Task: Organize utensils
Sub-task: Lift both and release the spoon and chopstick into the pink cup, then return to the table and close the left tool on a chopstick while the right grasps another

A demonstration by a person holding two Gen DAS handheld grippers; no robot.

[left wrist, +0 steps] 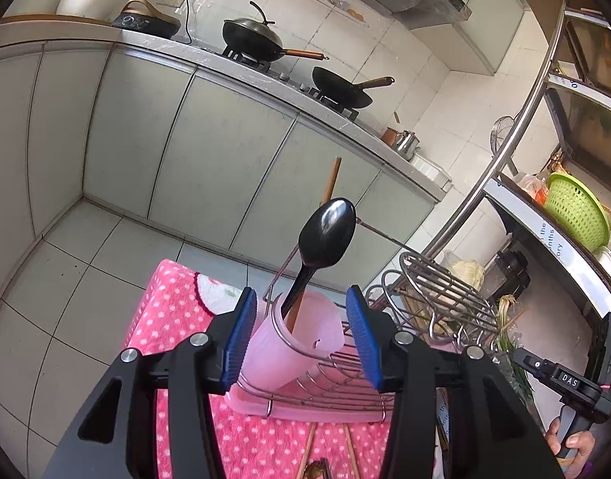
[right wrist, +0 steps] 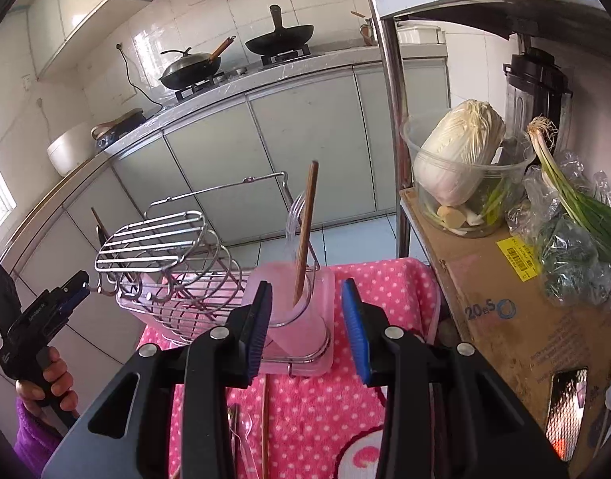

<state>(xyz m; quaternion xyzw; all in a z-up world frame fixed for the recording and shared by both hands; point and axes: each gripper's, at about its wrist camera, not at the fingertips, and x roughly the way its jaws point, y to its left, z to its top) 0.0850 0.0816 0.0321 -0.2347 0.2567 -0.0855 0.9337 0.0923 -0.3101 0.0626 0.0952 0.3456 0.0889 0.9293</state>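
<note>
In the left wrist view a pink cup [left wrist: 293,339] sits in one end of a wire rack [left wrist: 345,363]. A black spoon [left wrist: 325,235] and a wooden chopstick [left wrist: 331,179] stand in it. My left gripper [left wrist: 300,295] is open, its blue pads either side of the cup without pressing it. In the right wrist view another pink cup [right wrist: 293,315] at the rack's [right wrist: 165,247] other end holds a wooden chopstick [right wrist: 307,231] and a clear plastic spoon [right wrist: 293,215]. My right gripper [right wrist: 306,287] is open in front of it, holding nothing.
The rack stands in a pink tray [left wrist: 305,411] on a pink dotted cloth [right wrist: 377,291]. Loose chopsticks [left wrist: 309,447] and a clear spoon [right wrist: 241,439] lie on the cloth near me. A cardboard box [right wrist: 505,319] with cabbage [right wrist: 461,147] stands to the right. Metal shelf post [right wrist: 393,119].
</note>
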